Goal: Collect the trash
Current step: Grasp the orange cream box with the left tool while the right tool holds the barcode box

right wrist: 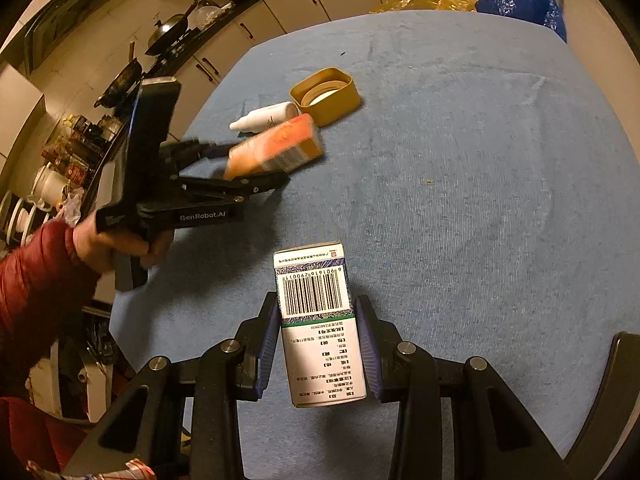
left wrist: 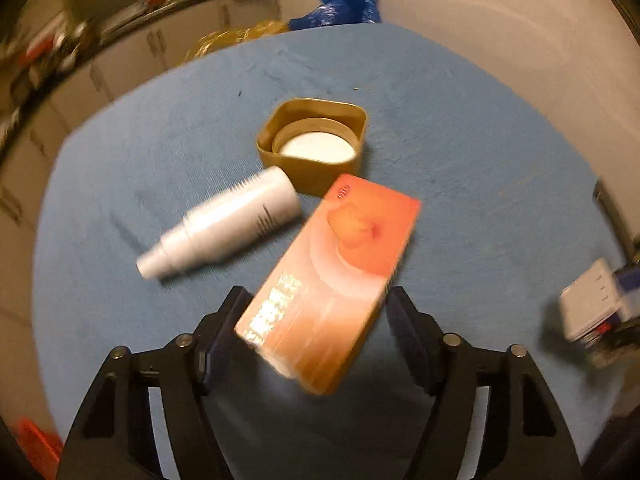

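Left wrist view: the left hand-held gripper point(left wrist: 316, 300) has its jaws spread around the near end of an orange box point(left wrist: 332, 280), which lies tilted between them; whether the pads press it cannot be told through the blur. Just beyond, a white bottle point(left wrist: 224, 228) lies on its side to the left, and a gold cap point(left wrist: 316, 144) sits open side up, close against the box's far corner. Past these three, the blue table point(left wrist: 480, 140) runs bare to its far edge, where a blue bag point(left wrist: 340, 4) and a yellow bag point(left wrist: 236, 36) show; bare cloth also lies to the right.

In the right wrist view, the right hand-held gripper point(right wrist: 316, 344) clamps a white carton point(right wrist: 320, 320) with a barcode, its pads flat against both sides. Ahead and to the right, the table point(right wrist: 480, 160) lies open to its rim. At left, a hand point(right wrist: 108, 240) in a red sleeve holds the left hand-held gripper point(right wrist: 256, 160) level, pointing right at the orange box point(right wrist: 276, 148).
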Demonstrator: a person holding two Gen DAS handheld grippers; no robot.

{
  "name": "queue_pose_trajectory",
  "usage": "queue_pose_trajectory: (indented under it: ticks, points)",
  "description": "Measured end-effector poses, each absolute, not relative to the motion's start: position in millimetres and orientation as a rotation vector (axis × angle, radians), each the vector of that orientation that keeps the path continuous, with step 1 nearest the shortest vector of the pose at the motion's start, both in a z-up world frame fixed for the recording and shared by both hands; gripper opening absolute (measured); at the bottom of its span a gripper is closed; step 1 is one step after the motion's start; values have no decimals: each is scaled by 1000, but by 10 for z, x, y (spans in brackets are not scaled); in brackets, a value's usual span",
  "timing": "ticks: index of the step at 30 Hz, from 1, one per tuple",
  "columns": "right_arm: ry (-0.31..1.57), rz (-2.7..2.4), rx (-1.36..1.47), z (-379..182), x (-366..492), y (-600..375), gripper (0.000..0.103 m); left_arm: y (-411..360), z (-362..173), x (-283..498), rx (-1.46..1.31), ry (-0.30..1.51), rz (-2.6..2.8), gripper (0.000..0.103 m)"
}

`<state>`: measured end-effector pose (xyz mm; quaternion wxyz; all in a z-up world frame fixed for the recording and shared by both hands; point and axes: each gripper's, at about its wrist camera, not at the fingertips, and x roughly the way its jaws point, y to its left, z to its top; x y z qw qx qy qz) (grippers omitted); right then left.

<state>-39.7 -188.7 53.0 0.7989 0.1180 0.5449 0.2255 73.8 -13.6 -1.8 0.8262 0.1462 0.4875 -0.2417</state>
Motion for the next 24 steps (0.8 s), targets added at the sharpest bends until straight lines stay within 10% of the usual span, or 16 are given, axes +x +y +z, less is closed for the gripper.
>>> queue_pose_trajectory:
  ticks: [17,21,24]
  points:
    - [1151,418,301,523,-479,-2014,40,-354,83,753,217,1054,-474,84]
    - [1140,396,319,563,-522,-2027,40,-468,-9,725,287,1060,-416,48]
    - [1124,380,323,605,-548,-1992,40,-416,38,644,263,1053,-390,45]
